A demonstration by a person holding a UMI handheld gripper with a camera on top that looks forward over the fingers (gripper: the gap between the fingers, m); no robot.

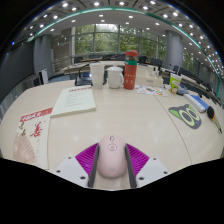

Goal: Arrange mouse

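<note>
A pale pink computer mouse sits between my two fingers, its scroll wheel facing up and its nose pointing away from me. My gripper is shut on it: the magenta pads press its left and right sides. The mouse is over the near edge of a light beige table. I cannot tell whether it rests on the table or is lifted off it.
A white booklet and a red-and-white leaflet lie to the left. A white jug and a tall orange container stand far ahead. A green-and-black object lies to the right.
</note>
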